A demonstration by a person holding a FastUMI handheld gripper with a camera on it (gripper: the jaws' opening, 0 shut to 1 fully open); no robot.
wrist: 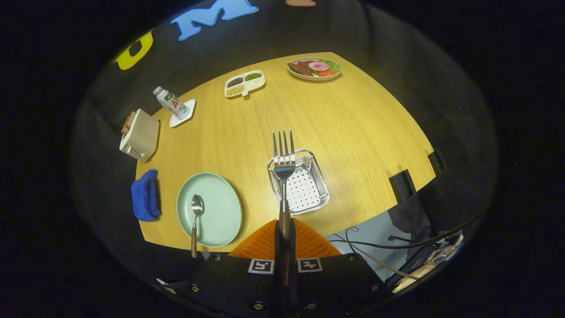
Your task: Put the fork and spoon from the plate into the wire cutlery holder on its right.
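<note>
My gripper is shut on the fork, both fingers pressed on its dark handle. The fork points forward, its tines reaching over the far rim of the wire cutlery holder below, high above the table. The holder is a silver wire basket with a perforated white bottom, standing right of the pale green plate. The spoon lies on the plate's left part, bowl away from me, its brown handle sticking out over the plate's near rim and the table edge.
A blue cloth lies left of the plate. Farther off stand a cream toaster, a bottle on a white coaster, a divided dish of beans and a plate of food. Cables hang beyond the table's near right edge.
</note>
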